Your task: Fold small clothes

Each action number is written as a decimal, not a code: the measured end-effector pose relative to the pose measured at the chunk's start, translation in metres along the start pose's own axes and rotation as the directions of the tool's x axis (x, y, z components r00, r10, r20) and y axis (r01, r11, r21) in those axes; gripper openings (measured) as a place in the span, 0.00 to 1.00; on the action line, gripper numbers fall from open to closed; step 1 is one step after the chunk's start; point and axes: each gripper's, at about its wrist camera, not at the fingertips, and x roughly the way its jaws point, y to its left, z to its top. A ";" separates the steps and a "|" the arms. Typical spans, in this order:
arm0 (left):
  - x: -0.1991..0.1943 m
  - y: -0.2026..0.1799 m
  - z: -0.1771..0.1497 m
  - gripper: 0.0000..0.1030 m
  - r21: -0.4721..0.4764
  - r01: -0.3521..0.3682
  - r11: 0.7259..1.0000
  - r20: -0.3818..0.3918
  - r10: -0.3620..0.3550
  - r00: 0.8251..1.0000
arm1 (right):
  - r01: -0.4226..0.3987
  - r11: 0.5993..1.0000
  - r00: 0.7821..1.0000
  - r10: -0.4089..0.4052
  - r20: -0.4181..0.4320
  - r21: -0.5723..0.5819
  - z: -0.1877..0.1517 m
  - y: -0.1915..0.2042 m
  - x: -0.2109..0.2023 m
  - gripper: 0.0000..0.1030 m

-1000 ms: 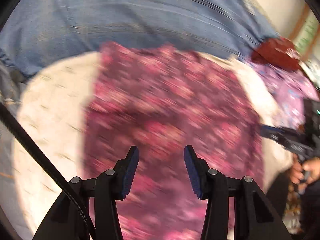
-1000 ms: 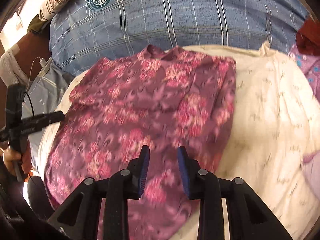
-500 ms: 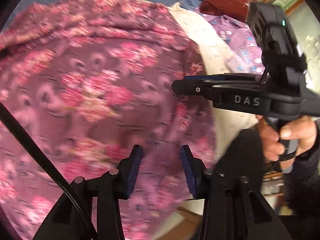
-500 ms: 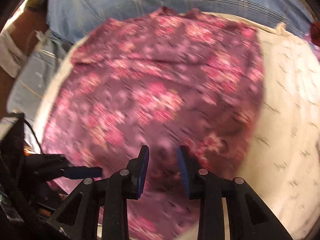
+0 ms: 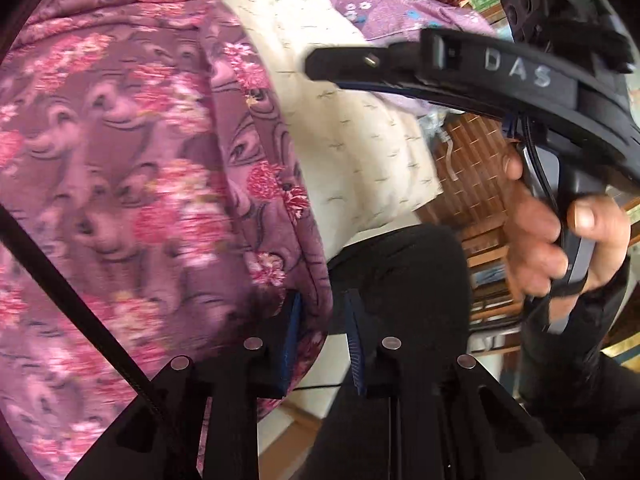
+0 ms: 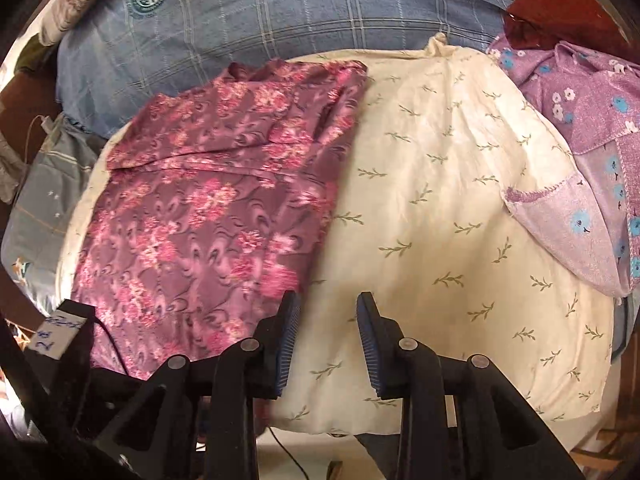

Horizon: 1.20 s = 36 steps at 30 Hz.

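Now L gripper [image 5: 320, 336] open at shirt [image 6: 216, 208] hem, R gripper [image 6: 326, 334] open.

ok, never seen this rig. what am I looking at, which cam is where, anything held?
No robot: a person holds a two-finger gripper in each hand, each with a fisheye camera looking along its fingers. The left view shows the left gripper at the near edge of the floral shirt, jaws open around its hem, and the right gripper from the side. The right view shows that gripper open and empty above a cream cloth; the shirt lies on it, a lilac garment to the right.
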 end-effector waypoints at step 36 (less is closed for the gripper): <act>-0.160 0.147 -0.061 0.23 -0.364 -0.421 0.831 0.233 0.519 0.823 | 0.226 0.973 0.972 -0.228 0.062 0.037 -0.028 -0.005 0.058 0.04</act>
